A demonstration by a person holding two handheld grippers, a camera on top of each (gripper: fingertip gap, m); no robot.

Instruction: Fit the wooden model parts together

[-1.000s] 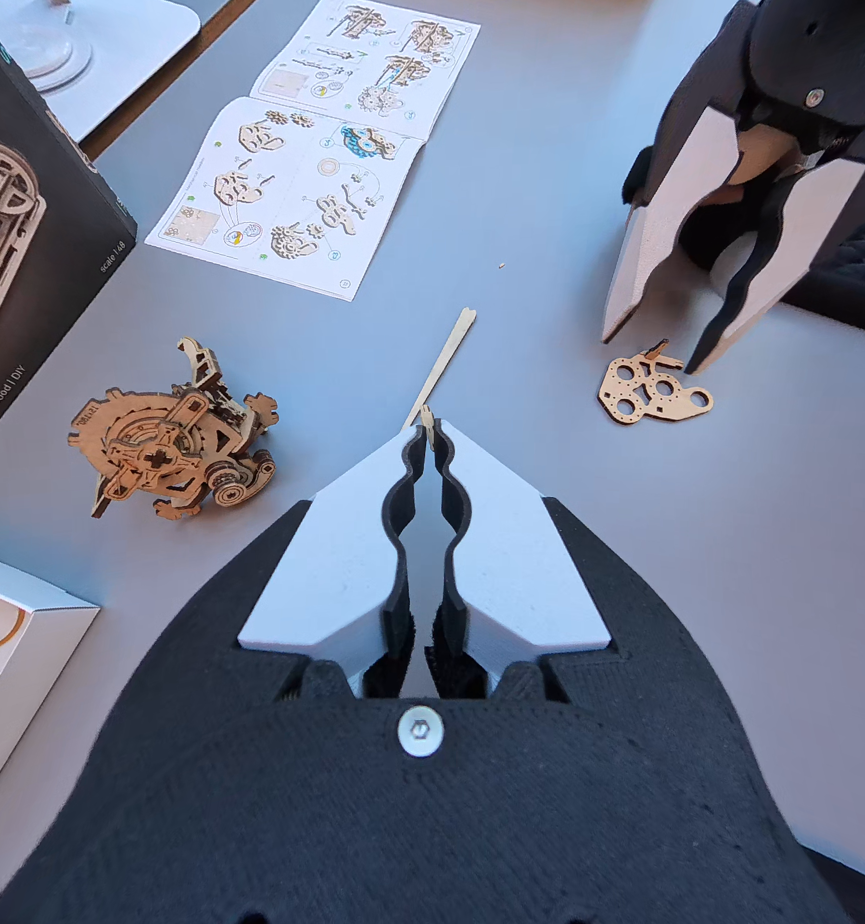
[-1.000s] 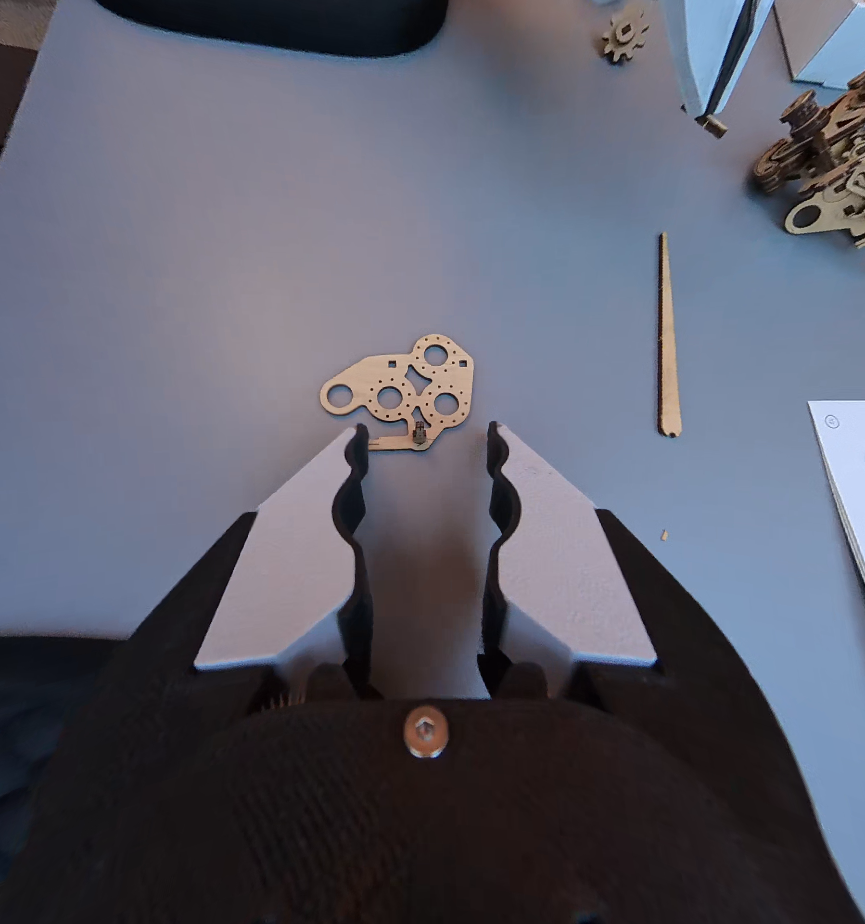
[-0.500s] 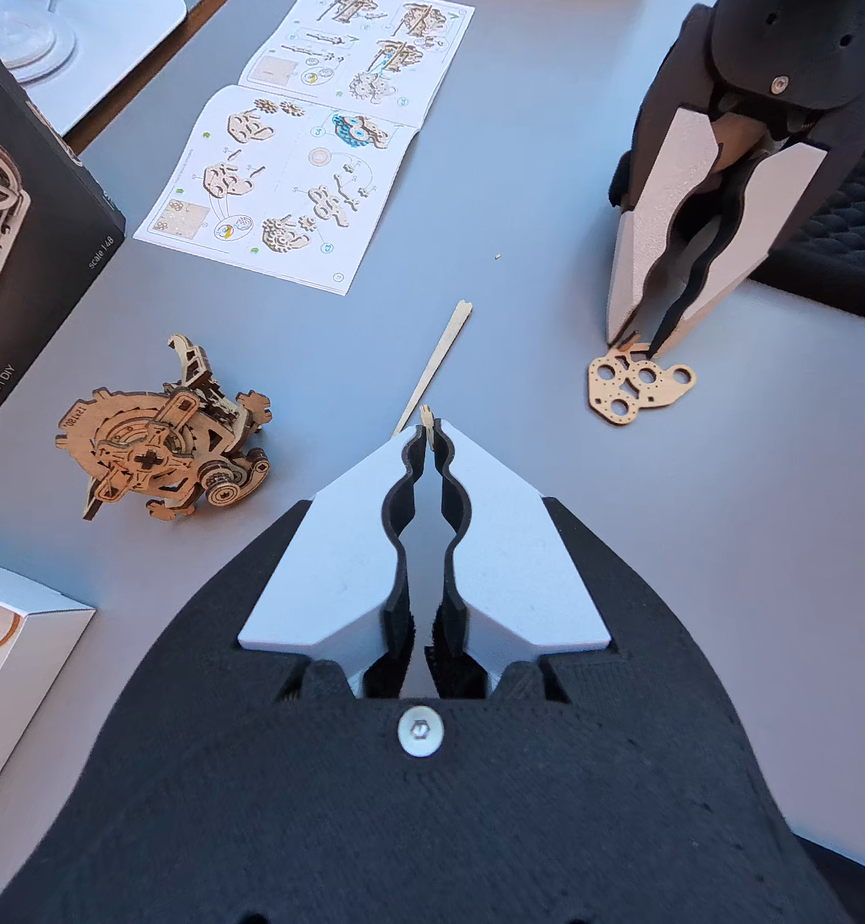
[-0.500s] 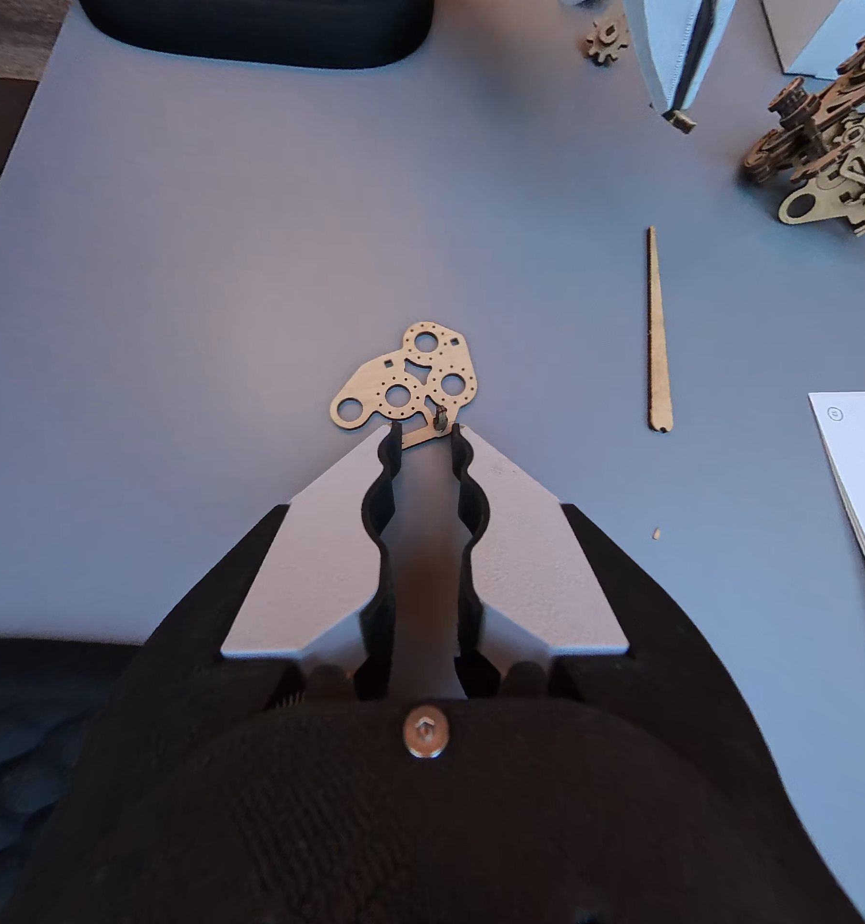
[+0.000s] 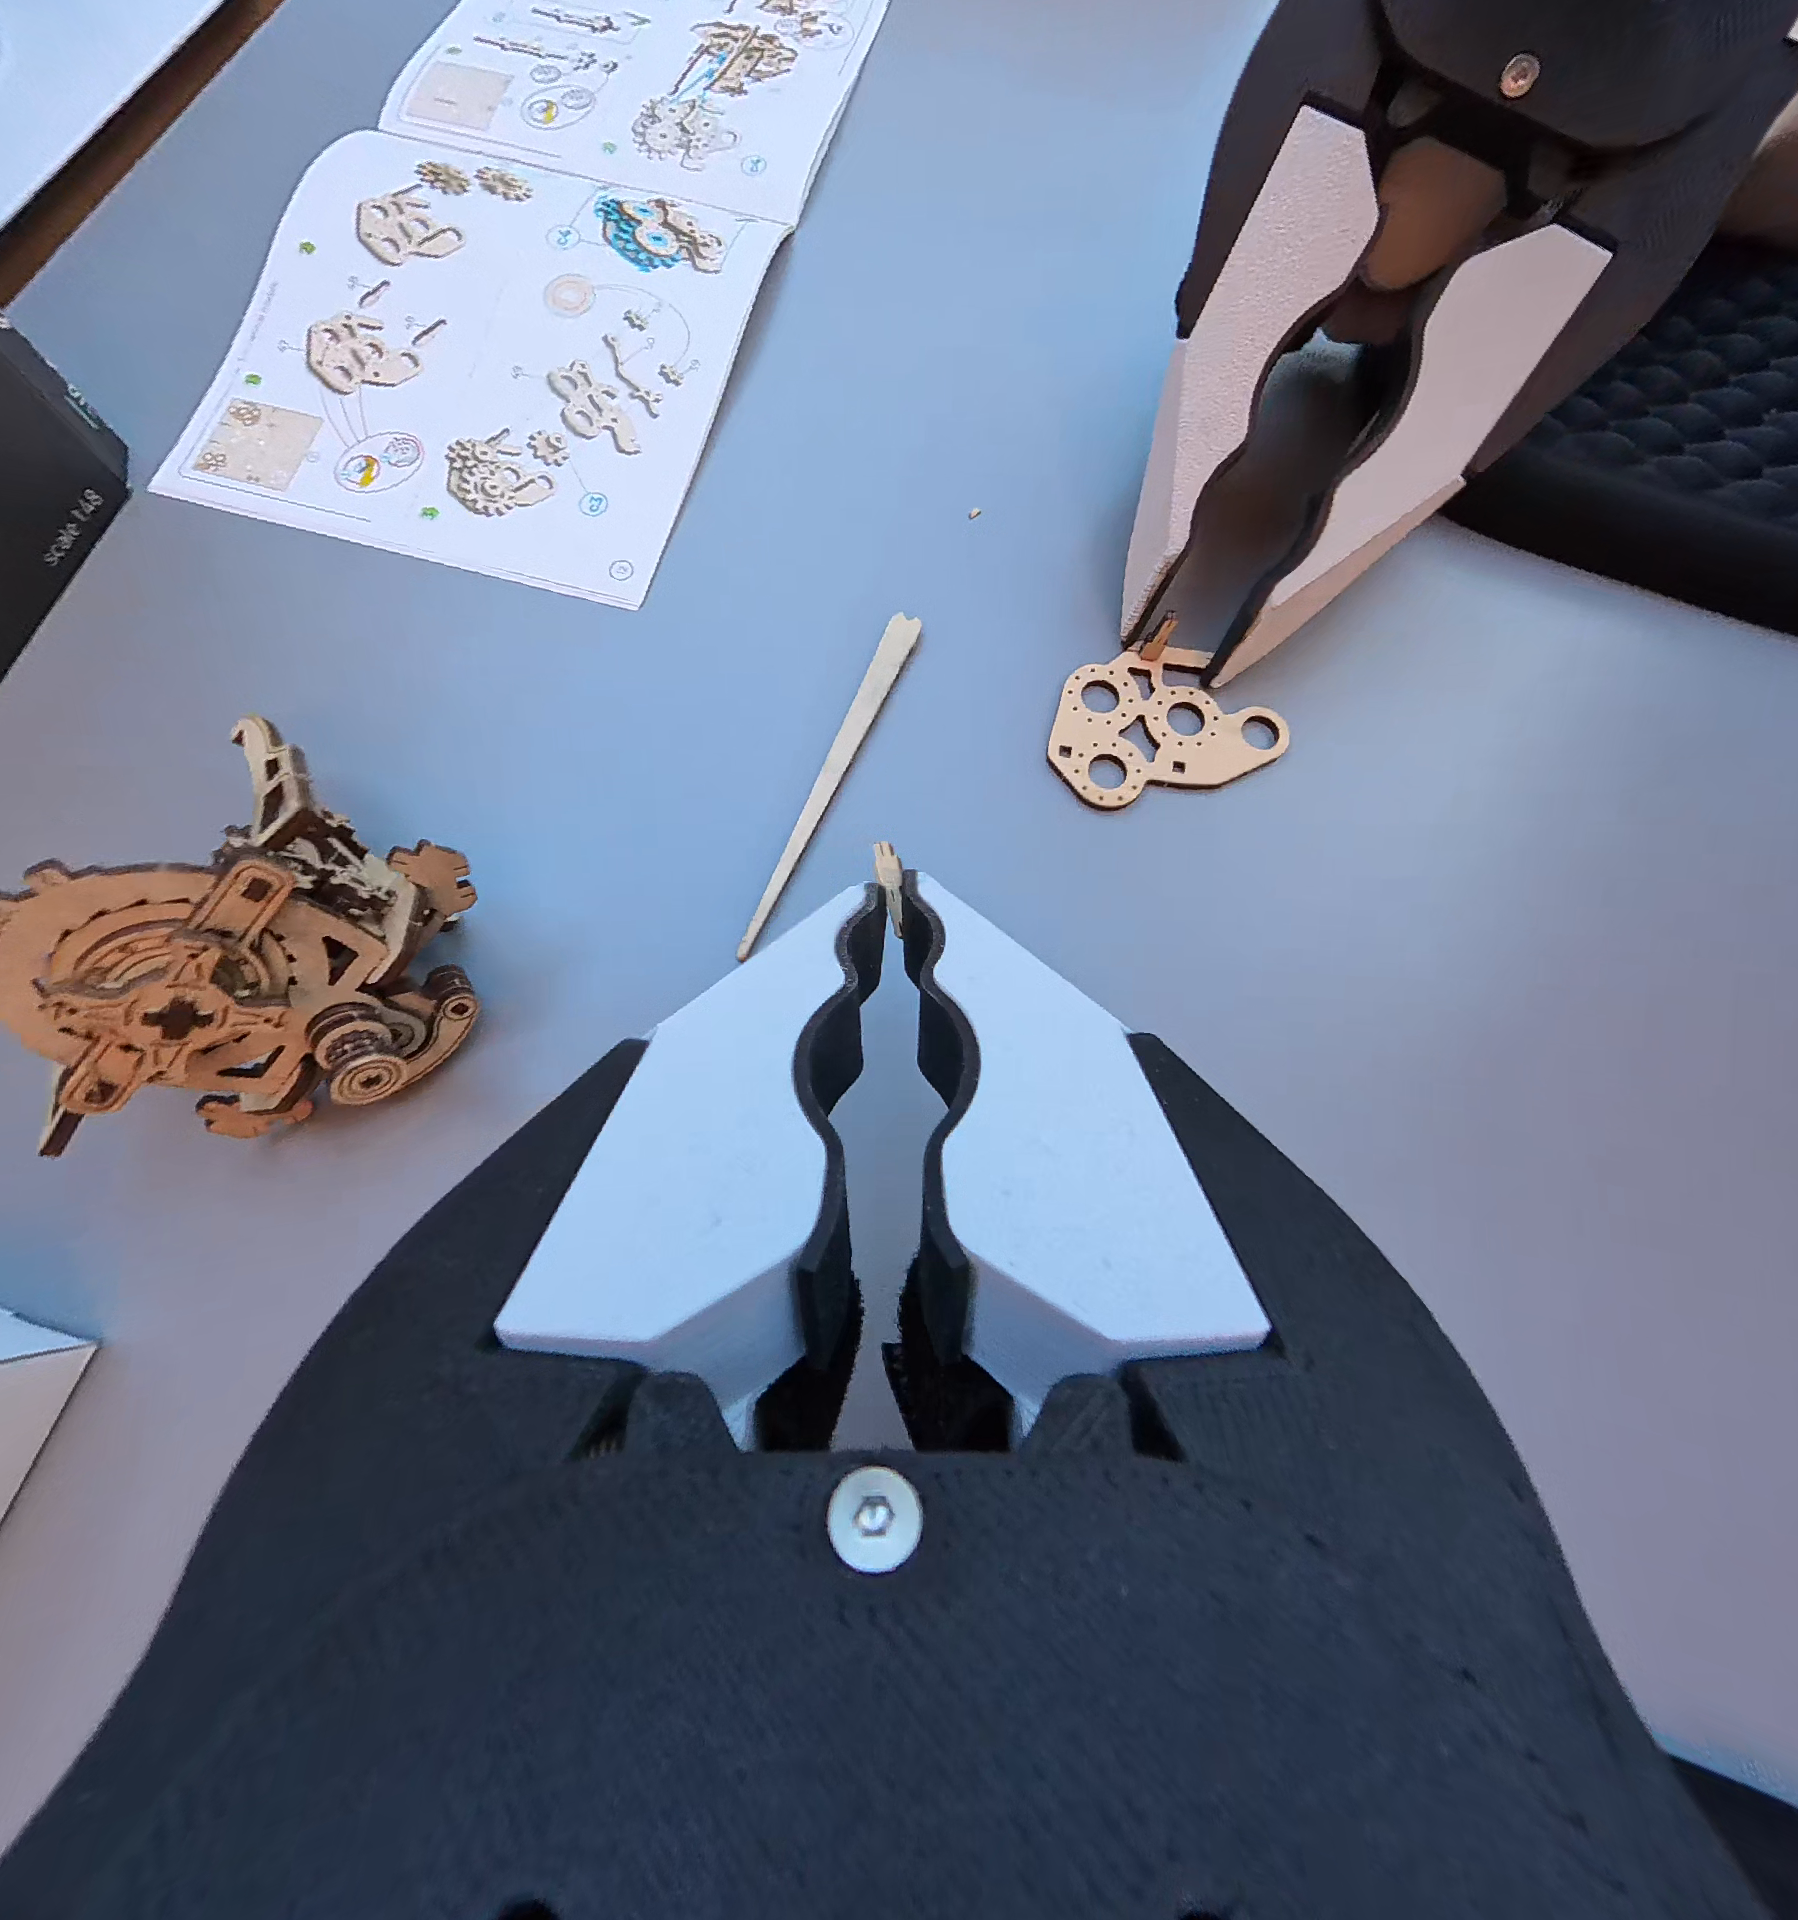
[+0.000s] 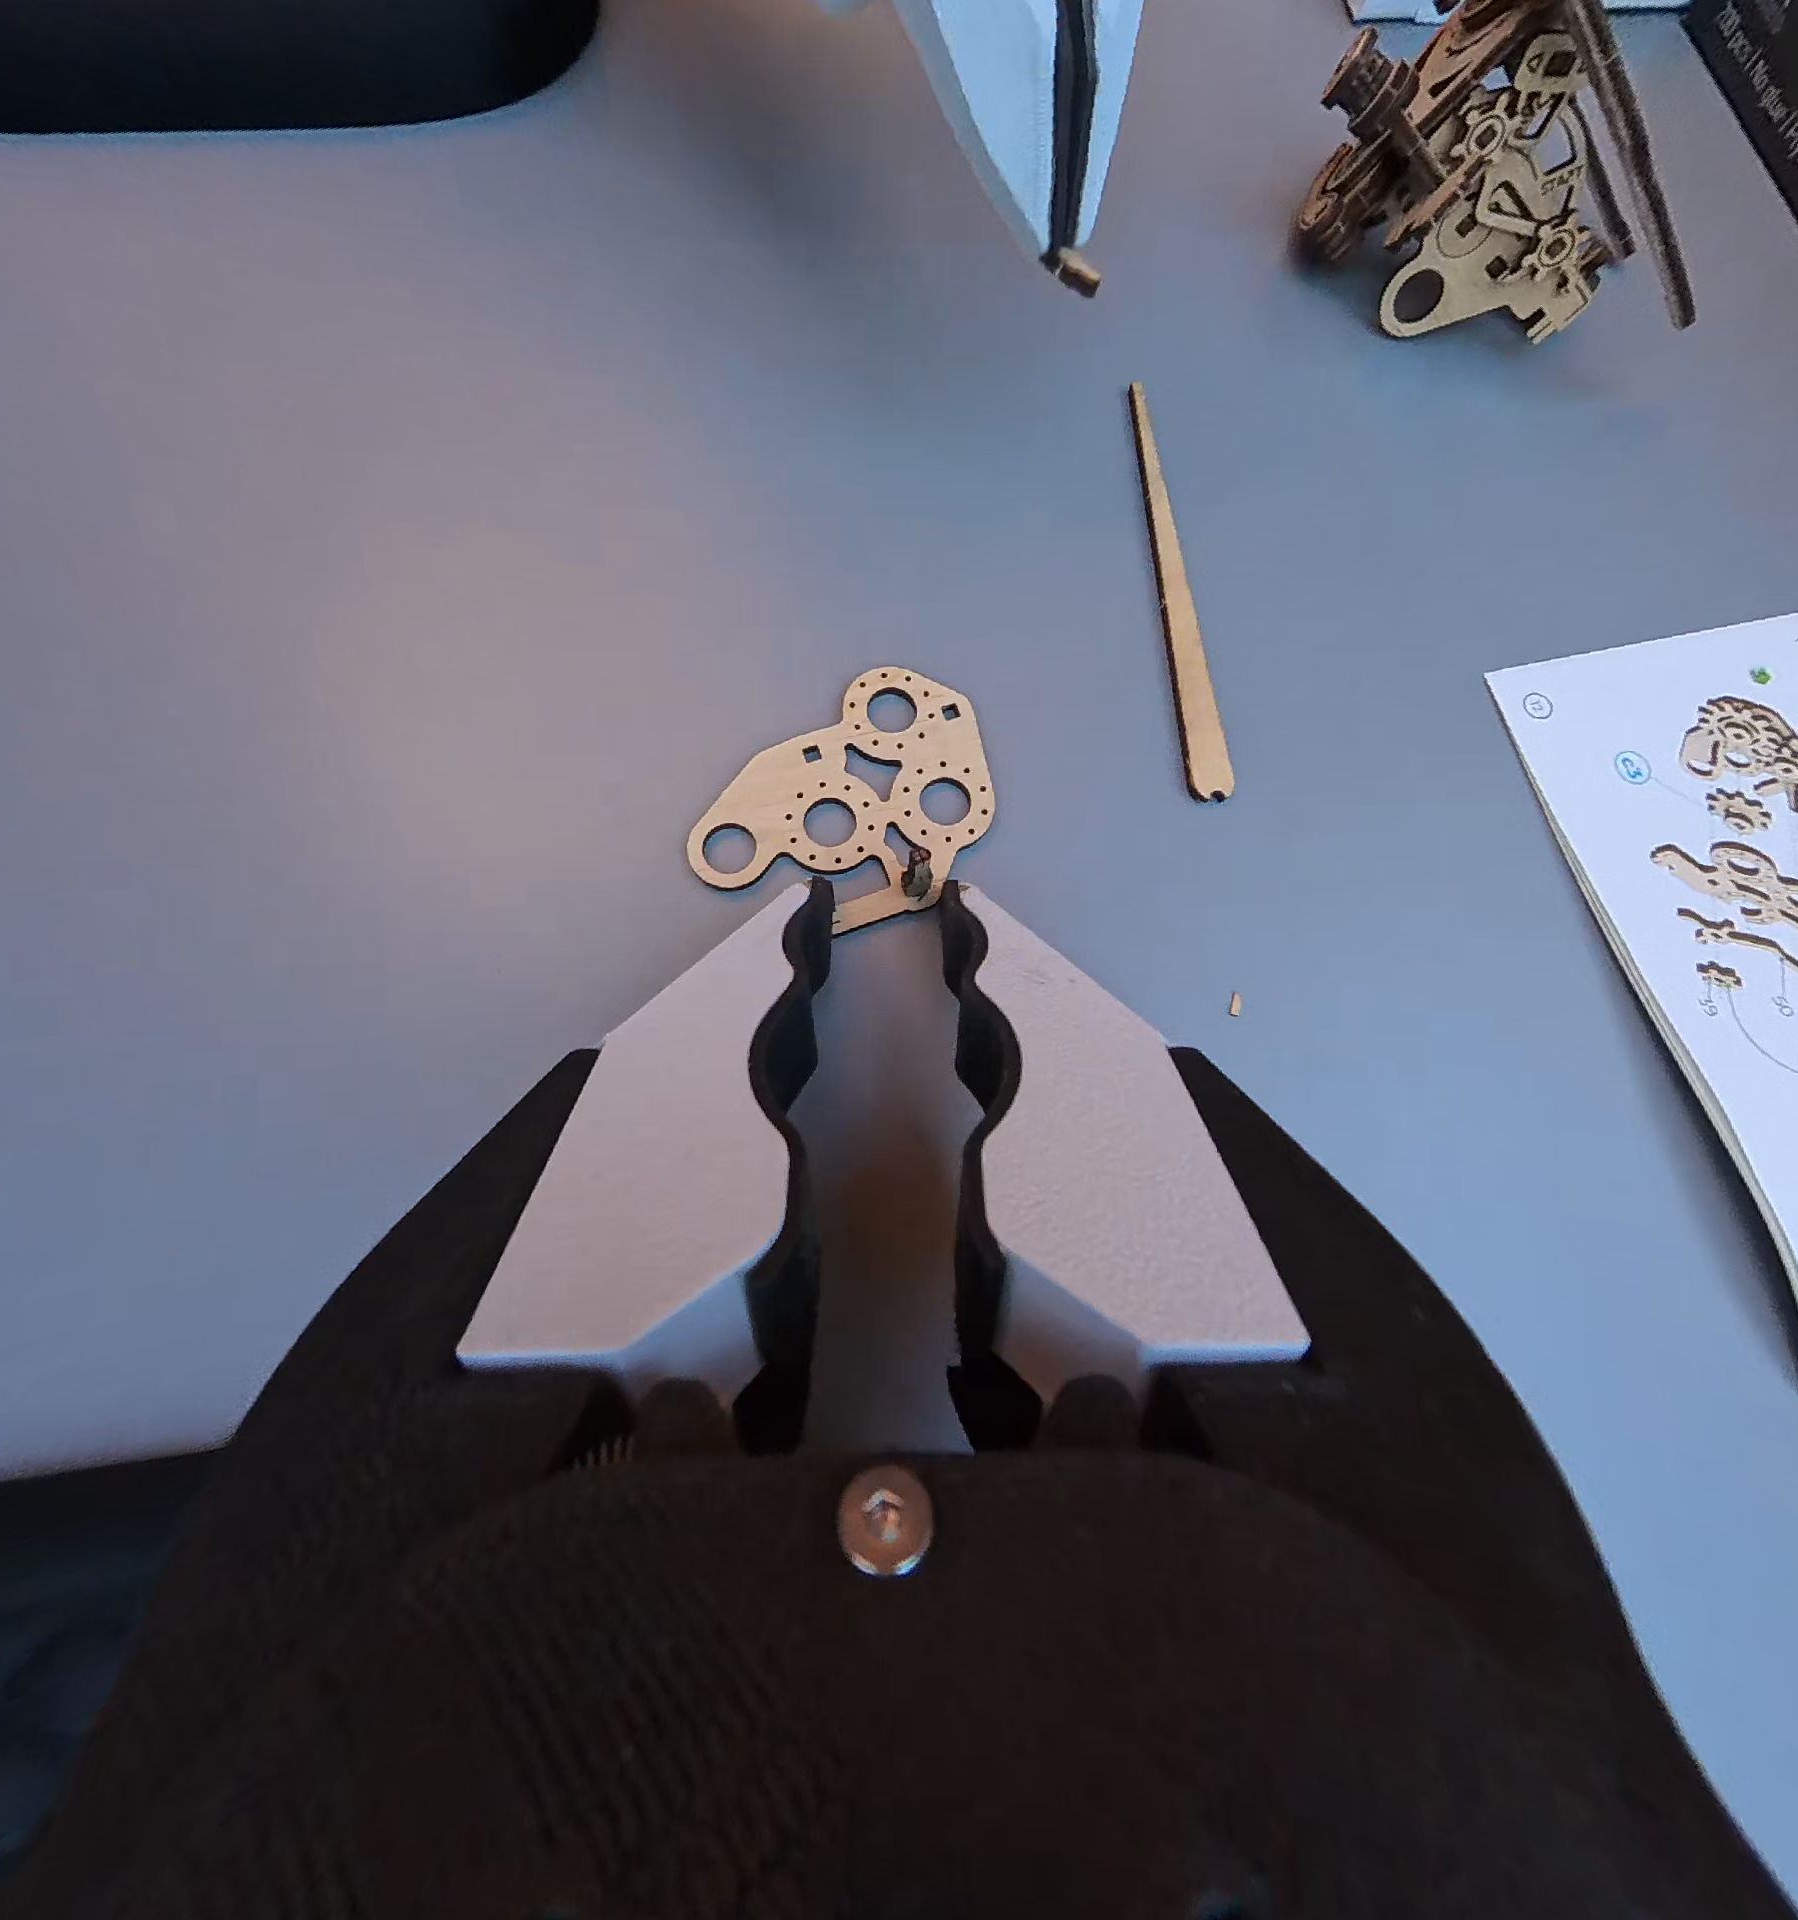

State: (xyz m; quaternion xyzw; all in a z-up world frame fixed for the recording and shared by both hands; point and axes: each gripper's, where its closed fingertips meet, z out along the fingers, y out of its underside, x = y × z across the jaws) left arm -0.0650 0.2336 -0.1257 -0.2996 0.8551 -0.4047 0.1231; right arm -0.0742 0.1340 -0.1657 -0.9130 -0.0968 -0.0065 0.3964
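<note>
Wooden peg pinched — right view blurs it.

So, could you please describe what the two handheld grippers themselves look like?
Both match. The left gripper and the right gripper each have a black, ribbed, dome-shaped body with one silver screw in the middle, and two wedge-shaped white fingers lined with wavy black pads. No cables or sleeves show.

Tan wooden plate (round holes, dotted rows) — grey table.
</note>
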